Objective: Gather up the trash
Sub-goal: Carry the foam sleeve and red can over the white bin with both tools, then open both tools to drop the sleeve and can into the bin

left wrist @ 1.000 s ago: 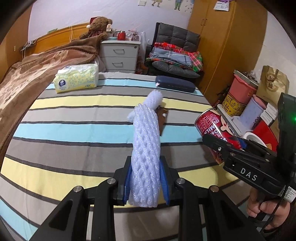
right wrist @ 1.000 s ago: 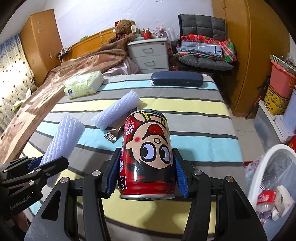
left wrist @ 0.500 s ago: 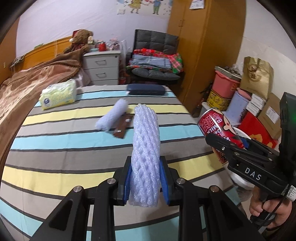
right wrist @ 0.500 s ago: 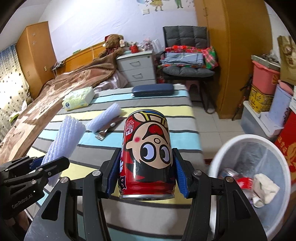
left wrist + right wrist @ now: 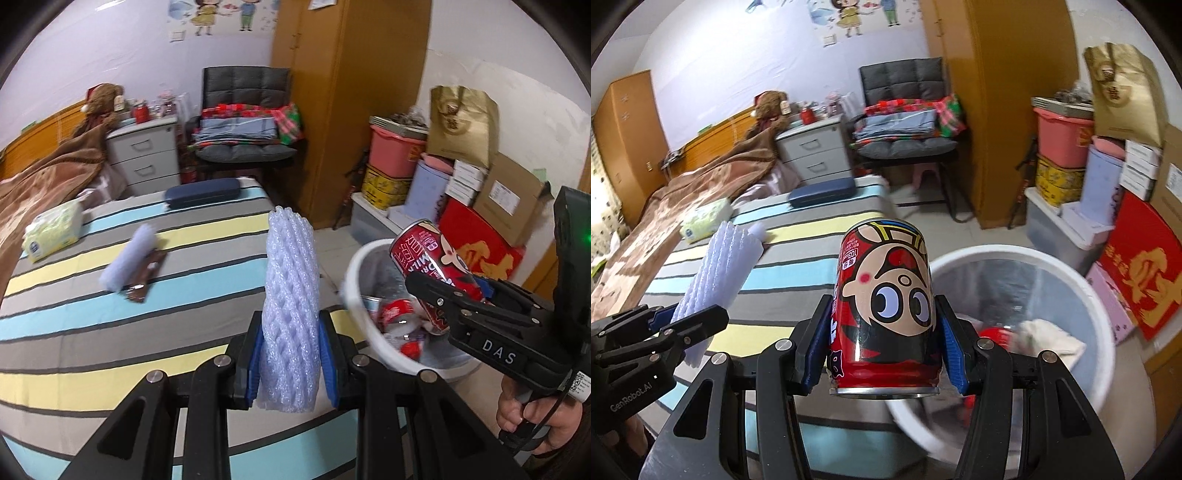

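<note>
My left gripper (image 5: 291, 363) is shut on a white foam net sleeve (image 5: 290, 295) and holds it above the striped bed (image 5: 110, 332), near its right edge. My right gripper (image 5: 884, 350) is shut on a red cartoon milk can (image 5: 884, 295) and holds it over the near rim of the white trash bin (image 5: 1071, 273). The can (image 5: 432, 258) and the bin (image 5: 354, 273) also show in the left wrist view. A second foam sleeve (image 5: 127, 258) lies on a brown wrapper (image 5: 144, 280) on the bed.
A tissue pack (image 5: 51, 232) and a dark blue case (image 5: 201, 192) lie at the bed's far end. Boxes, a pink tub (image 5: 1060, 136) and a red panel (image 5: 1141, 273) stand behind the bin. A chair with folded clothes (image 5: 905, 125) stands by the wardrobe.
Both grippers have swung to the right with their loads, from over the bed toward the bin. The bin is now much closer, under the can.
</note>
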### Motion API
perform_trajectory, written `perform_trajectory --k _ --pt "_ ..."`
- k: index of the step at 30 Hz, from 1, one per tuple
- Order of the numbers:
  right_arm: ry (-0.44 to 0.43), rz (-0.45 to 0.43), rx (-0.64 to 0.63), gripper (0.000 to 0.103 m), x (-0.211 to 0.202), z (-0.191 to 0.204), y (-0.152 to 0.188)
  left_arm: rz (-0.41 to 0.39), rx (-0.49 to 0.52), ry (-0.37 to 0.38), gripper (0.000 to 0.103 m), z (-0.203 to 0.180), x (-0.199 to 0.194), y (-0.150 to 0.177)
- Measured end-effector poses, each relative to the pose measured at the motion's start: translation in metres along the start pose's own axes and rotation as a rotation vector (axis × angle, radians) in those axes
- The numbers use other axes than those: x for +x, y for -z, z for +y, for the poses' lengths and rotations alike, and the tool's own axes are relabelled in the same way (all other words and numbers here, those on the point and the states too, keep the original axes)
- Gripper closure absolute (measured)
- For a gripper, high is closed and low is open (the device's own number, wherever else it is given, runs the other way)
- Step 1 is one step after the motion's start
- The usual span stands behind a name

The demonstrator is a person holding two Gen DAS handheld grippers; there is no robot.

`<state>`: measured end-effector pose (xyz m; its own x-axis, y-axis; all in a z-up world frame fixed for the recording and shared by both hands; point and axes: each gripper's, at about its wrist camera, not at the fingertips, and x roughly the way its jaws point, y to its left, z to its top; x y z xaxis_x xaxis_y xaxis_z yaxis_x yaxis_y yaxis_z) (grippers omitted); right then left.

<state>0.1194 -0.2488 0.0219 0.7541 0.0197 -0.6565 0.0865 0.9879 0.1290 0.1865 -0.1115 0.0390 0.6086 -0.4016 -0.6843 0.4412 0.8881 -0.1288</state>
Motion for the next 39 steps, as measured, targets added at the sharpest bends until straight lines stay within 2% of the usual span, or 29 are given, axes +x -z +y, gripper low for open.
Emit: perform_trajectory --k 8,15,27,30,32,39 --pt "0.076 0.000 0.044 0.049 -0.012 -0.038 0.004 0.038 0.072 0.079 0.075 -0.056 0.031 -0.009" --pt "0.124 0.046 0.067 0.049 -0.003 -0.067 0.008 0.079 0.129 0.112 0.075 -0.096 0.062 -0.013" --pt "0.159 0.134 0.088 0.049 0.015 -0.101 0.015 0.157 0.155 0.131 0.073 -0.121 0.103 -0.010" --pt "0.164 0.132 0.095 0.047 0.015 -0.105 0.015 0.169 0.142 0.127 0.064 -0.120 0.107 -0.010" --pt "0.158 0.120 0.103 0.040 0.012 -0.107 0.015 0.166 0.137 0.120 0.049 -0.118 0.107 -0.010" --pt "0.159 0.097 0.108 0.039 0.006 -0.105 0.013 0.135 0.111 0.124 0.048 -0.111 0.095 -0.011"
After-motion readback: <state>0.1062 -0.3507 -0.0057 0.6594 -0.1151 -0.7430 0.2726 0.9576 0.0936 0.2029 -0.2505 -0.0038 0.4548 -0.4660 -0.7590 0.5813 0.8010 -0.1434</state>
